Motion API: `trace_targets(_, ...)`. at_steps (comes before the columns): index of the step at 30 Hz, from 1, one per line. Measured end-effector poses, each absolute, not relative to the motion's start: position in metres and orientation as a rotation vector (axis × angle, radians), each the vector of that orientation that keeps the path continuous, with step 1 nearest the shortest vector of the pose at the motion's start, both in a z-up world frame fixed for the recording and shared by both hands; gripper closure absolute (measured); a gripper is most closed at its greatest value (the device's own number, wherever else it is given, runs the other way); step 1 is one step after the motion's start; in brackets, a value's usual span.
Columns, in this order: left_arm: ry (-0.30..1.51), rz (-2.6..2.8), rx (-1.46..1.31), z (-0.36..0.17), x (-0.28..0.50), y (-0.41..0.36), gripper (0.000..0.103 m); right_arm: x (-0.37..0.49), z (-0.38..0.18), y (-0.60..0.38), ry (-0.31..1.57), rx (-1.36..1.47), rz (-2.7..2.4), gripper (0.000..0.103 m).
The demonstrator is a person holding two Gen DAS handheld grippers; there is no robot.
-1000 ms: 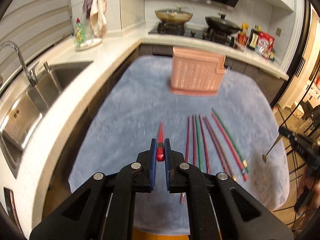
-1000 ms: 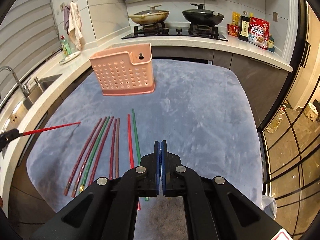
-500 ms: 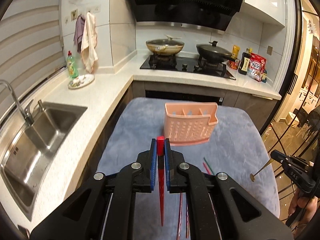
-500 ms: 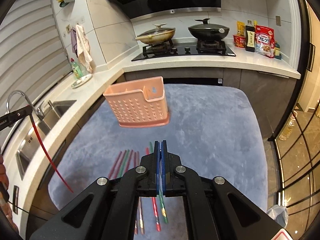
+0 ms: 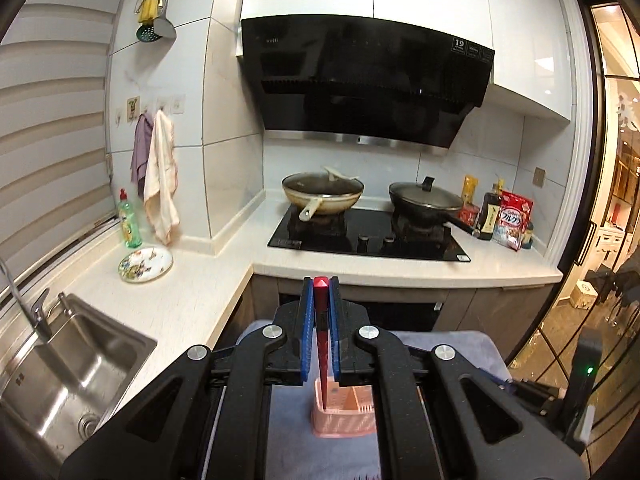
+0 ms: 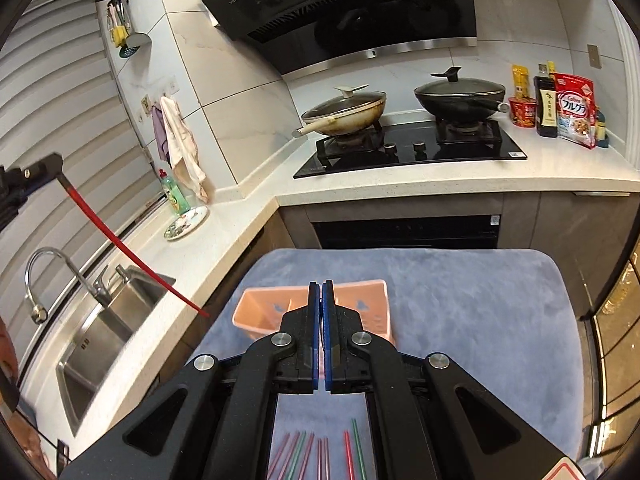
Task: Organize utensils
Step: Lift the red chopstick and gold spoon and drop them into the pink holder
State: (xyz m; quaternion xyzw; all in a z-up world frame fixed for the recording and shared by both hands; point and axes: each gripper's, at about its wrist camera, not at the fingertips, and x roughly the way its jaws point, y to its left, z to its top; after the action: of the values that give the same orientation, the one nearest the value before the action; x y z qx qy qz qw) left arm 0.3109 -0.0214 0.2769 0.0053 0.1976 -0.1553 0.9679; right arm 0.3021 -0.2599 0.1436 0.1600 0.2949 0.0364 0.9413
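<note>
My left gripper (image 5: 321,285) is shut on a red chopstick (image 5: 322,344) that hangs tip down over the pink slotted basket (image 5: 344,420). In the right wrist view that gripper (image 6: 44,166) is high at the left, and the red chopstick (image 6: 120,246) slants down toward the basket (image 6: 256,312). My right gripper (image 6: 321,288) is shut, above and behind the basket. The thin brown chopstick it carried a moment ago is hidden under its fingers. Several loose chopsticks (image 6: 316,456) lie on the grey-blue cloth (image 6: 460,312) below it.
A steel sink (image 6: 104,320) with a tap sits in the white counter left of the cloth. Behind are the hob (image 6: 408,148) with two lidded pans, bottles and packets at the right, and a plate (image 6: 186,224) and soap bottle by the wall.
Both grippers rose and moved forward toward the basket. The red chopstick swung from pointing forward to hanging tip down over the basket. The loose chopsticks dropped to the bottom of the right view.
</note>
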Motion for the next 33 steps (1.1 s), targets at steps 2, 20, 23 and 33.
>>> trace_targets(2,0.39,-0.316,0.01,0.278,0.324,-0.029,0.096,0.318,0.141,-0.261,0.604,0.327,0.075,0.101)
trace_targets(20,0.601,-0.312,0.036,0.17,0.389,-0.049,0.094,0.374,0.065,-0.274,0.703,0.344,0.027,0.097)
trace_targets(23,0.59,-0.282,0.048,0.163,0.38,-0.04,0.058,0.364,0.069,-0.281,0.687,0.344,0.001,0.081)
trace_targets(33,0.581,-0.181,0.101,0.158,0.297,0.001,0.027,0.256,0.115,-0.299,0.58,0.32,-0.03,0.049)
